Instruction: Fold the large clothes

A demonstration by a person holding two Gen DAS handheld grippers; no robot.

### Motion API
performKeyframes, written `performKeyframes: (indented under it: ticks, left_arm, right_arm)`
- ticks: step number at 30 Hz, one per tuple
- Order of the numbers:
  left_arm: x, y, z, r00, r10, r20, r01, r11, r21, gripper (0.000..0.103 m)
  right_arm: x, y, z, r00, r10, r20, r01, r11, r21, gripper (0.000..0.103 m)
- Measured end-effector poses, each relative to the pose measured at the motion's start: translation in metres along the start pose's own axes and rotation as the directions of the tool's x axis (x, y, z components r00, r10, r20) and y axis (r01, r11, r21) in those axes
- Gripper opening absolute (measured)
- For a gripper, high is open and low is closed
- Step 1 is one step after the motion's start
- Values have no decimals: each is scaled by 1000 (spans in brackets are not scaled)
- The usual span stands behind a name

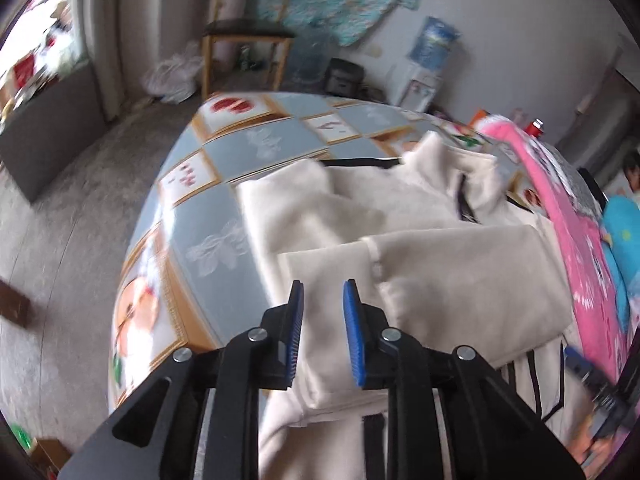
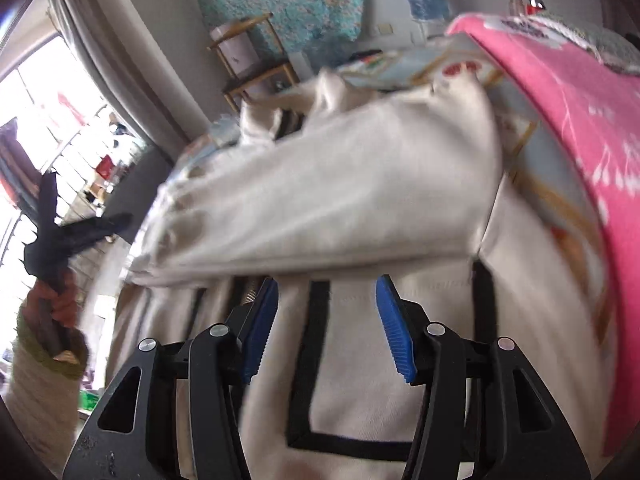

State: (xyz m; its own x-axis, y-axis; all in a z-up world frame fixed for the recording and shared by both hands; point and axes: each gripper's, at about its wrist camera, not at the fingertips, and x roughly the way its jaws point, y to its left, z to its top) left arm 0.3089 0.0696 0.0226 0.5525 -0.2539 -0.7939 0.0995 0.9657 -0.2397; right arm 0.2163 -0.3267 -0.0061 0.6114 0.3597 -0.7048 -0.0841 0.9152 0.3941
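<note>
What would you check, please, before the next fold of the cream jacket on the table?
1. Left gripper free of cloth: ok, gap between the pads.
2. Right gripper free of cloth: ok, jaws apart, nothing pinched.
3. Sleeve folded across the cream jacket: ok.
4. Jacket wholly on the table: cannot tell, near edge hidden.
5. Pink cloth clear of the jacket: not ok, lies right alongside.

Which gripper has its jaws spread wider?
The right gripper: its blue pads stand far apart over the cream jacket; the left gripper's gap is narrow.
</note>
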Motion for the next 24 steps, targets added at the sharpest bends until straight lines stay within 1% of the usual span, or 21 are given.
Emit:
performKeyframes:
  ticks: [1,3,4,6,8,10,11,14,15,16,17,18,20,22,24]
  left_arm:
    - [3,-9,-1,1000,-6,-8,6,999,38,20]
    - [14,-22,-4,999,5,-35,-2,996,88,20]
    - [21,-27,-5,999,18,-49,-13,994,108,20]
    - [35,-32,-11,996,46,-78,-36,990,134,20]
    - [45,-31,-18,994,51,-94,-39,991,128,20]
    - [46,-29,-21,995,49,-82,-39,992,123,20]
    - [45,-28,-21,996,46,-80,-36,992,120,20]
    - [45,-26,-21,996,36,-79,-27,993,113,20]
    - [45,-26,-22,997,32,-75,-23,993,112,20]
    - [45,-27,-22,997,31,-71,-22,993,116,20]
    - [44,-27,-23,997,32,-65,-23,991,128,20]
    - [44,-28,-24,998,35,-60,-26,989,144,20]
    - [43,-30,-26,998,41,-50,-32,985,169,20]
    - [43,-30,-27,998,42,-46,-33,983,178,20]
    - [44,-30,-27,998,40,-44,-31,984,176,20]
  right_arm:
    - [-11,-3,11,1000,3,19,-3,1000,7,52]
    - [-27,-16,38,999,13,48,-15,999,49,55]
    - [-31,-27,55,998,20,58,-25,996,88,55]
    - [-29,-49,86,999,-1,50,-6,989,147,55]
    - [-10,-73,116,998,-55,20,51,984,172,55]
    - [19,-97,136,992,-118,-39,123,974,190,55]
    - [36,-109,143,988,-136,-70,147,969,197,55]
    - [72,-133,154,974,-183,-136,208,958,199,46]
    - [82,-135,155,969,-197,-149,223,957,185,31]
    - [87,-136,155,969,-198,-151,223,959,174,7]
    - [89,-136,155,968,-204,-144,226,960,163,6]
    - [86,-134,155,968,-220,-117,236,960,149,6]
    - [73,-122,156,964,-265,-37,267,959,93,5]
    - [69,-116,152,949,-316,0,315,947,58,5]
    - [83,-119,146,924,-381,-24,382,924,21,5]
